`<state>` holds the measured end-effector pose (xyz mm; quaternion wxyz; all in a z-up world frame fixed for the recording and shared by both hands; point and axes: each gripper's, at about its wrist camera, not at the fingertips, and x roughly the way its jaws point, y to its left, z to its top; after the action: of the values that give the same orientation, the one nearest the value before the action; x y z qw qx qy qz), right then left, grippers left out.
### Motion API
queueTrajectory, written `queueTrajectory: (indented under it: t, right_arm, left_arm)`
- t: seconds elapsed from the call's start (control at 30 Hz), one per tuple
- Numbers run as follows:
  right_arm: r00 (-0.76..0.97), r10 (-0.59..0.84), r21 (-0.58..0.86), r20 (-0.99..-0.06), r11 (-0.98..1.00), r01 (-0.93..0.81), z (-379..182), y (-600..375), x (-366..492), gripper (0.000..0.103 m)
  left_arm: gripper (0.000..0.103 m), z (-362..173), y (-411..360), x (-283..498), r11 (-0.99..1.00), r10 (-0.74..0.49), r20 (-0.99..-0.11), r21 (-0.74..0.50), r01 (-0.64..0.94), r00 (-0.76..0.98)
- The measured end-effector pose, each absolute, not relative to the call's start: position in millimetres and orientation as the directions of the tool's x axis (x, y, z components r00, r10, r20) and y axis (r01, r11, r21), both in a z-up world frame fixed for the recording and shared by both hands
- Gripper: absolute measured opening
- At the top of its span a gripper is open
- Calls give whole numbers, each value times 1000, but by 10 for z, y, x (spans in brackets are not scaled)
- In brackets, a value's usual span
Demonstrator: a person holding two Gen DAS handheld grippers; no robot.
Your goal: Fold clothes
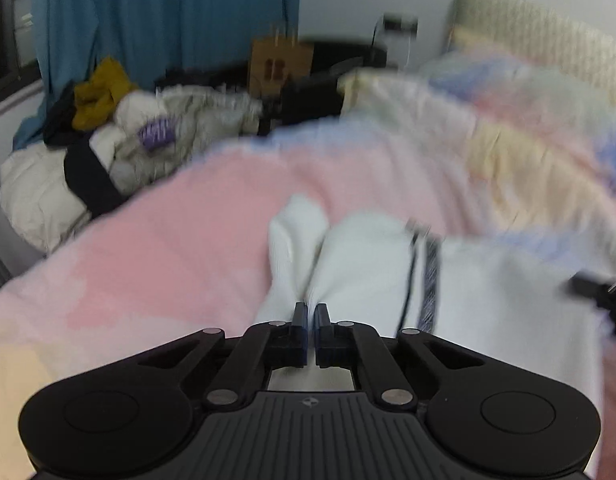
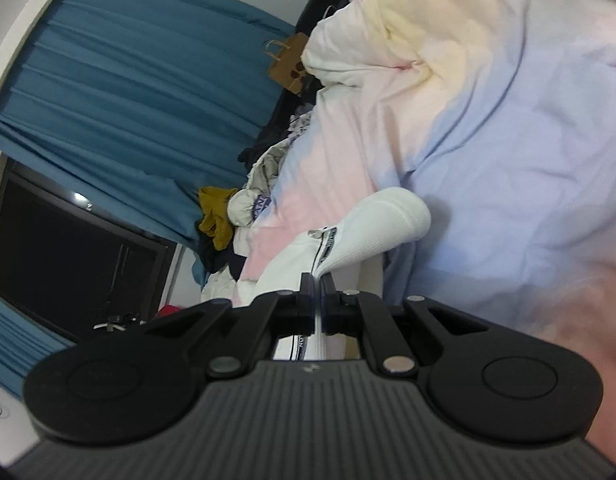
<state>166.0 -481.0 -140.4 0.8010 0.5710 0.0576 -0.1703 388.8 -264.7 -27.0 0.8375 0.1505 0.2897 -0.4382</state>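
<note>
Both grippers — left gripper [image 1: 311, 310], right gripper [image 2: 318, 280] — pinch white garment [image 1: 359, 264].

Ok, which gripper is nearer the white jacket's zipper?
Right. The right gripper pinches the white jacket beside its zipper; the left gripper holds it with the zipper off to its right.

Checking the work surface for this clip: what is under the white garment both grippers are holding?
Under the white garment lies a pastel bedspread, pink, blue and yellow. Left gripper and right gripper pinch its fabric. Anything beneath it is covered.
</note>
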Motion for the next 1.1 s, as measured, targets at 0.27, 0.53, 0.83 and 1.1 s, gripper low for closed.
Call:
queueTrajectory:
  t: [0.27,0.53,0.83,1.1]
  right_arm:
    - [995,-102,940,18,341,18,-1126,-4922,1765,6]
    - [951,-62,900,-303,309,307,-1579,-5072,2259,6]
    - [935,-15,920,-353,173,351,-1814,-5258,2266,11]
    - [921,57,893,-385,276,356,-1876,-5470,2191,41]
  left_arm:
    - [3,386,-1851,4015,660,-727,-372,-146,737,577]
    - [6,-519,-2123,4480,800,-509,-604,-69,596,613]
    - [44,-217,-1191,3473,765,-603,-553,-197,613,575]
    - [48,-267,427,2012,874,-486,-549,-295,387,680]
